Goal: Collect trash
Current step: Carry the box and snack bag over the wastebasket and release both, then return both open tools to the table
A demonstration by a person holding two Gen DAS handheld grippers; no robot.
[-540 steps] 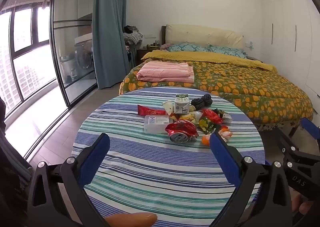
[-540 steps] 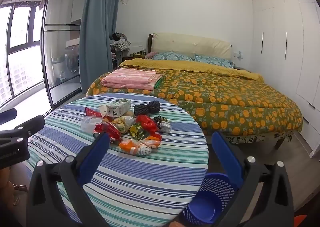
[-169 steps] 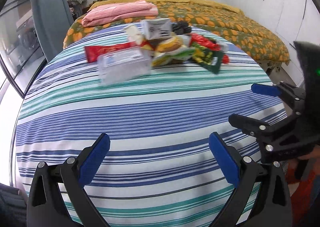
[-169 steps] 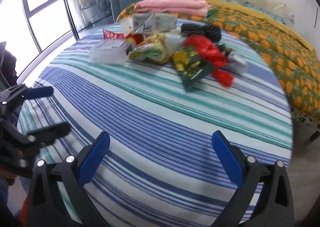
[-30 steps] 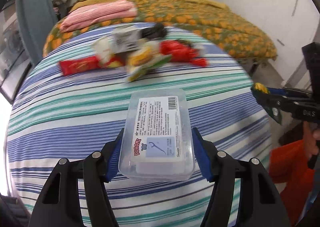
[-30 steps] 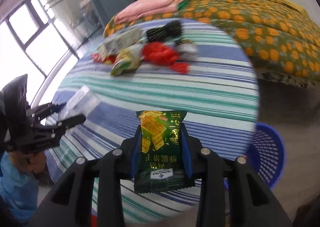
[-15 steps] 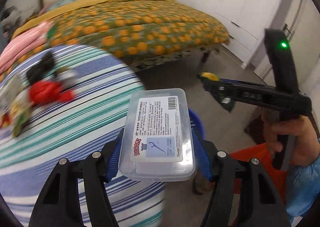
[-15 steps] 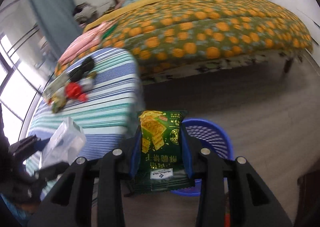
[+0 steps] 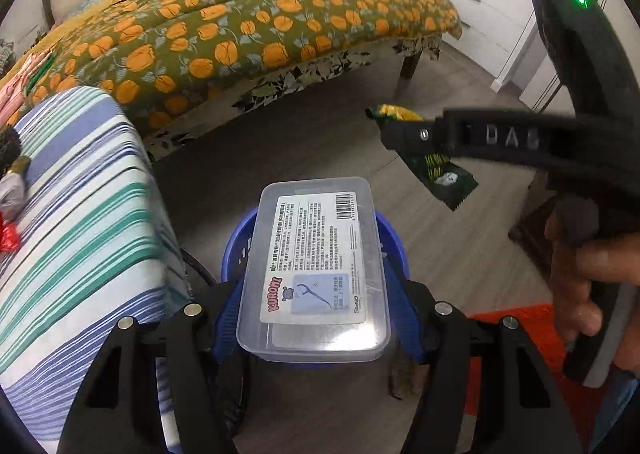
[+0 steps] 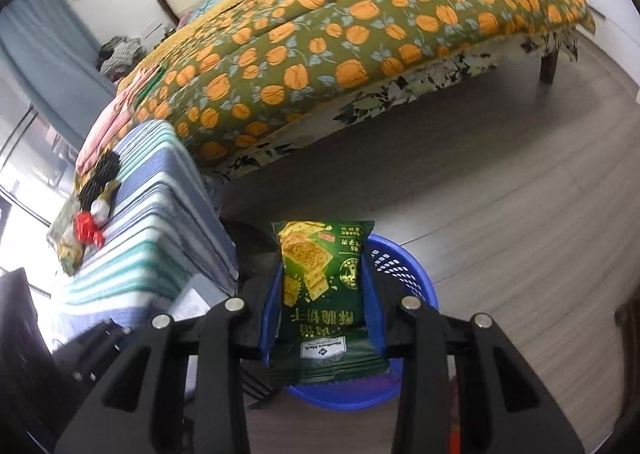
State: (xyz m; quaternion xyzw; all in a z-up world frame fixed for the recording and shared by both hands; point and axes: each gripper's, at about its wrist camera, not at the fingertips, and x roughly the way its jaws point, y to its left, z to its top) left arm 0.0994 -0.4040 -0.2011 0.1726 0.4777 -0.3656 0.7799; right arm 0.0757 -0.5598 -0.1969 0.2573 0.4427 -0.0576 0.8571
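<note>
1. The bed (image 10: 360,34) fills the background, its quilt a soft olive cloth printed with orange fruit; the floor (image 10: 500,174) beside it is smooth grey wood-look plank.
2. The round table (image 9: 72,222) wears a striped blue, green and white cloth that drapes over the edge; more trash (image 10: 90,230) lies on it, crinkly red and silver wrappers among it.
3. The blue basket (image 10: 404,266) stands on the floor just beside the table, a round plastic bin with a perforated lattice wall.
4. The left gripper (image 9: 316,294) holds a clear plastic box (image 9: 316,270) by its long sides, roughly half open around it. The box is rigid, rounded at the corners and labelled on top; it hangs over the basket.
5. The right gripper (image 10: 322,302) is almost closed on a green biscuit packet (image 10: 324,294), a thin glossy foil pouch with crimped ends, also above the basket; its jaws are just beginning to open.
6. To do the drop well, I judge each item should be centred over the basket mouth before release. The light packet may flutter, so release it low; the hard box could bounce off the rim.
</note>
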